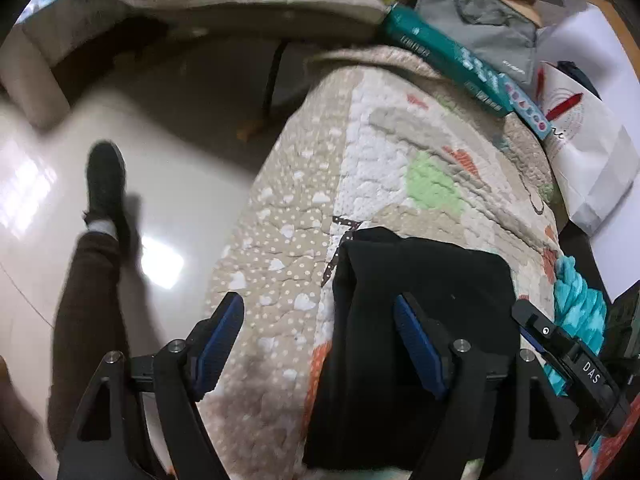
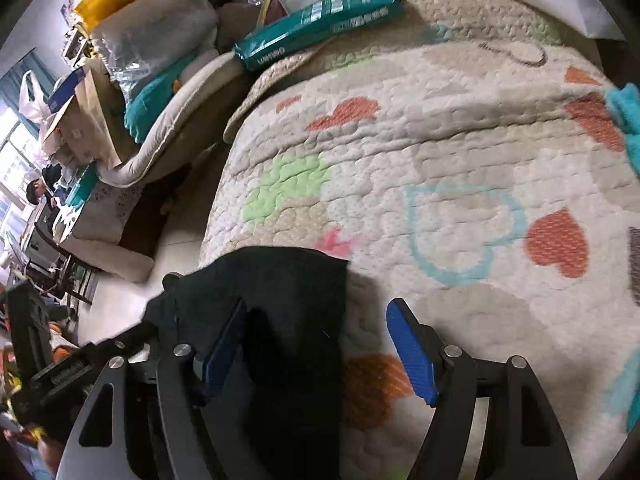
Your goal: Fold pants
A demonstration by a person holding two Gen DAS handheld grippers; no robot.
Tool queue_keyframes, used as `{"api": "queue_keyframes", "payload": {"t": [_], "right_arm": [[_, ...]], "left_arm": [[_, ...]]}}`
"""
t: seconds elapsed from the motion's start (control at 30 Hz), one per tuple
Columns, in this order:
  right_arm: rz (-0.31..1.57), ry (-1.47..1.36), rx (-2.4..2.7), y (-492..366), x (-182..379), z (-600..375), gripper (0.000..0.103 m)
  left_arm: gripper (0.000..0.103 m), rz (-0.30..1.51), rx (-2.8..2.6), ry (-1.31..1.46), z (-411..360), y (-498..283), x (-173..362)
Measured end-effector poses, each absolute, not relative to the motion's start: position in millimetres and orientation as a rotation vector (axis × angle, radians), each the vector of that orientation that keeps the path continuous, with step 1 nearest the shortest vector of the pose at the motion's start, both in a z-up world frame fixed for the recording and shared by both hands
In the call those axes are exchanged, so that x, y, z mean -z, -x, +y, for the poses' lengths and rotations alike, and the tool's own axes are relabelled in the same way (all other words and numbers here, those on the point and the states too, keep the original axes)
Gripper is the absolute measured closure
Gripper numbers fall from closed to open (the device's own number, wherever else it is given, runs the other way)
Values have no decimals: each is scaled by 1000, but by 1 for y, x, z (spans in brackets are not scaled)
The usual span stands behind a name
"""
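Observation:
Black pants lie in a folded bundle on a heart-patterned quilt, near its left edge. My left gripper hovers open over the bundle's left side: one blue pad is above the quilt, the other above the black cloth. In the right wrist view the same pants sit low and left on the quilt. My right gripper stands open above them, its left pad over the cloth and its right pad over bare quilt. Neither gripper pinches the fabric. The right gripper's black body shows beside the bundle.
A teal box, a grey bag and a white paper bag crowd the quilt's far end. Teal fluffy cloth lies at its right edge. A person's leg and black shoe stand on the shiny floor left of the quilt.

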State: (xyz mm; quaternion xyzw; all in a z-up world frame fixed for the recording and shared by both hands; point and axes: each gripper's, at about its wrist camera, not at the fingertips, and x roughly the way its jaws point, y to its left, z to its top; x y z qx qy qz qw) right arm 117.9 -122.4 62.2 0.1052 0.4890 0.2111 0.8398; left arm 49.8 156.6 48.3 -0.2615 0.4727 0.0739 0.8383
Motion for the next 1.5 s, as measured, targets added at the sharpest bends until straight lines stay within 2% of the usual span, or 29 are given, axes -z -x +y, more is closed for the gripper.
{"api": "queue_keyframes", "payload": {"t": [0.37,0.6,0.97,1.5], "right_arm": [[984,-341,-403,-48,-71,-173,26],[946,-290,-407,-32,-76,-171,26],[902,-269,-418,-15,-85,-173,26],[938,-265,-401,-20,-70,-173,26]], "left_arm": [[26,878,-245,303,94,14,-100],[26,809,-266,108,57,42,-122],[26,770,-266,79,43,63,-140],[26,833,-273,143,55,61,-119]]}}
